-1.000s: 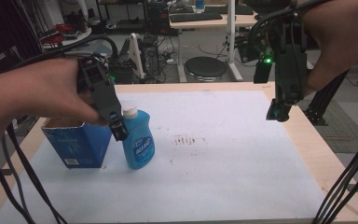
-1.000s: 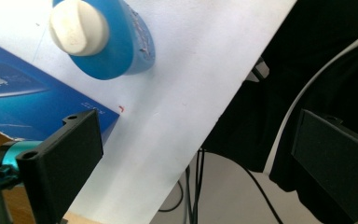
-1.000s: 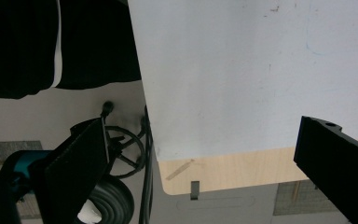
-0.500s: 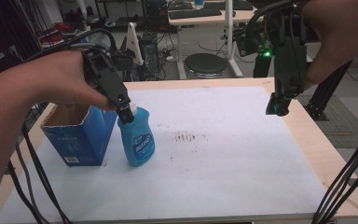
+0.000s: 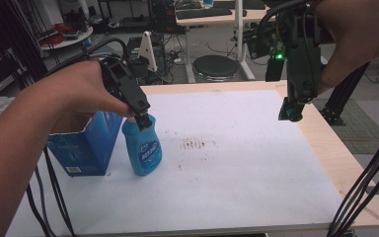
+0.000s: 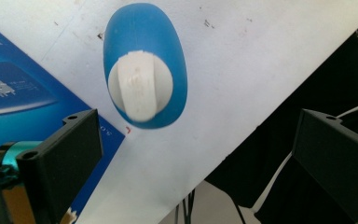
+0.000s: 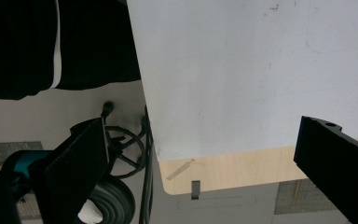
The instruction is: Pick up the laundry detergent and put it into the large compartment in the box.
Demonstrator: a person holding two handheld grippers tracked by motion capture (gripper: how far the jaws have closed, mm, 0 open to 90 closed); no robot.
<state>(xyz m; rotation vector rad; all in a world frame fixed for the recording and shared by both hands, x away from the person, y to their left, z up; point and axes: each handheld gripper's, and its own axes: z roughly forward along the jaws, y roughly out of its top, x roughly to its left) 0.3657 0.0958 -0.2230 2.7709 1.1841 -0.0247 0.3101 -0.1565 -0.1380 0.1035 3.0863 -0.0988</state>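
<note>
White counter (image 5: 256, 168), lab clutter behind. Left gripper (image 6: 193, 154) now wide apart, risen off blue bottle (image 5: 141, 148) at 9 o'clock: prob. released, standing beside box (image 5: 86, 148). Right gripper (image 7: 200, 158) wide, empty.

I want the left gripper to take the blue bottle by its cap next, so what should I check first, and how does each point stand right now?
1. Left gripper jaws open: ok, set wide apart in the left gripper view.
2. Blue bottle upright on the white table cover: ok.
3. White cap centred between the jaws: not ok, it sits left of centre, nearer the left jaw.
4. Jaws down at cap level: cannot tell; the cap lies beyond the tips.
5. Room beside the blue carton: cannot tell; it stands close to the bottle.
6. Right gripper out of the way: ok, raised over the far right edge, open.
</note>
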